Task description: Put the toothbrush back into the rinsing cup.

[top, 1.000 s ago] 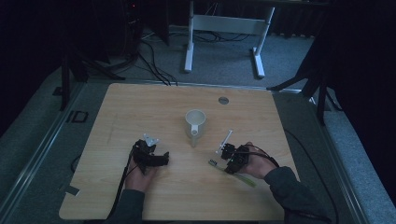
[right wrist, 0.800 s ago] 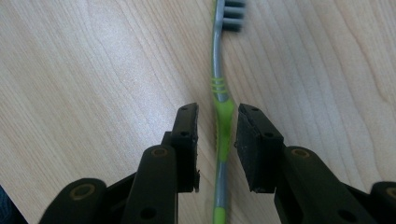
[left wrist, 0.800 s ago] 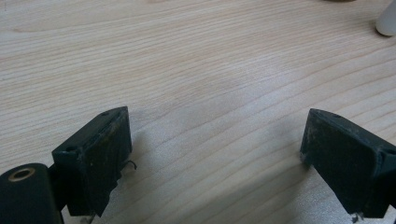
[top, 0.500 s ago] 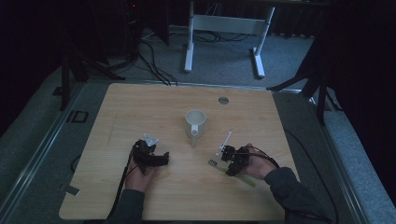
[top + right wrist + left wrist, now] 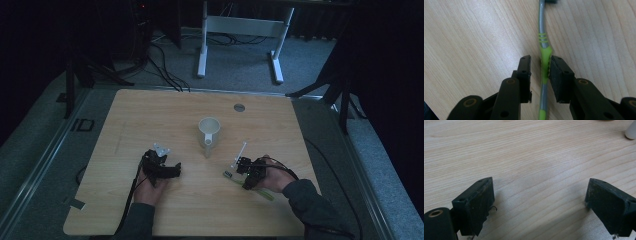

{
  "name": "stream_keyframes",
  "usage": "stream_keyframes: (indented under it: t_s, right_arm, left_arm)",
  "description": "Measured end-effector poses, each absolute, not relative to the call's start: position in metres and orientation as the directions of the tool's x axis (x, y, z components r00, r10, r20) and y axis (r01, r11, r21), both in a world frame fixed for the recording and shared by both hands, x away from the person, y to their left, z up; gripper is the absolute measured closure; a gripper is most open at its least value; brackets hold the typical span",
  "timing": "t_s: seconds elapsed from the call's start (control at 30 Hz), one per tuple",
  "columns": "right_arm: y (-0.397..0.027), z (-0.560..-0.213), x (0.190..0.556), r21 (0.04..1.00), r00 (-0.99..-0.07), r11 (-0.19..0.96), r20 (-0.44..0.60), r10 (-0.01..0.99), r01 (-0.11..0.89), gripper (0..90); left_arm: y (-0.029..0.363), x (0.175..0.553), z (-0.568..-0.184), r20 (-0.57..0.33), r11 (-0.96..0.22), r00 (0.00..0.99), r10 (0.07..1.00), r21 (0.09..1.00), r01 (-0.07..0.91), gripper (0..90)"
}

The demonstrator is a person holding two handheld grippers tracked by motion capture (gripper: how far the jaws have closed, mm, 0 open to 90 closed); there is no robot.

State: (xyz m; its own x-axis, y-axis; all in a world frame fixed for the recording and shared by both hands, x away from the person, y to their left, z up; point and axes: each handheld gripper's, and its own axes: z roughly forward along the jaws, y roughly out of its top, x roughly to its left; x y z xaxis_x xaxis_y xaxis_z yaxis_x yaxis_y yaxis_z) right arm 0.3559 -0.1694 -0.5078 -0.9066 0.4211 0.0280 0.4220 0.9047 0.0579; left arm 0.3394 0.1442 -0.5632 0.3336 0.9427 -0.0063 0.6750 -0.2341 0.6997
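- A toothbrush [image 5: 544,60] with a grey and green handle lies flat on the wooden bench [image 5: 150,115], at its near right part; in the high view it [image 5: 267,194] lies slanted under the right hand.
- The right gripper [image 5: 539,67] sits low over the handle, its fingers [image 5: 524,67] narrowed around the green grip: the right finger touches it, while the left one stands just off, a thin gap showing.
- The brush head points away from the gripper, toward the top edge of the right gripper view.
- A white mug [image 5: 209,131] stands upright near the bench's middle, apart from both hands.
- The left gripper [image 5: 539,197] rests low over bare wood at the near left, its fingers [image 5: 476,202] spread wide with nothing between them.
- A small round grey disc [image 5: 239,107] sits in the bench top toward the far side.
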Motion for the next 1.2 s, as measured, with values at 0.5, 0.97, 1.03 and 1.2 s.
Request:
stream_keyframes:
  t_s: [0.5,0.97,1.03,1.2]
  right_arm:
    - [-0.1695,-0.5113,0.3571,0.036,-0.907,0.906,0.019,0.422,0.422,76.5]
    - [-0.1696,-0.5152,0.3580,0.027,-0.906,0.906,0.014,0.423,0.423,80.5]
    - [-0.1696,-0.5153,0.3581,0.027,-0.906,0.905,0.015,0.423,0.424,80.7]
    - [-0.1696,-0.5155,0.3582,0.027,-0.906,0.905,0.014,0.424,0.424,81.0]
  left_arm:
    - [0.1442,0.3394,-0.5632,-0.006,-0.234,0.333,0.943,0.699,0.675,9.2]
    - [0.1443,0.3395,-0.5632,-0.006,-0.234,0.334,0.943,0.700,0.675,9.2]
    - [0.1443,0.3395,-0.5632,-0.006,-0.234,0.334,0.943,0.699,0.675,9.2]
    - [0.1443,0.3395,-0.5632,-0.006,-0.234,0.334,0.943,0.700,0.675,9.2]
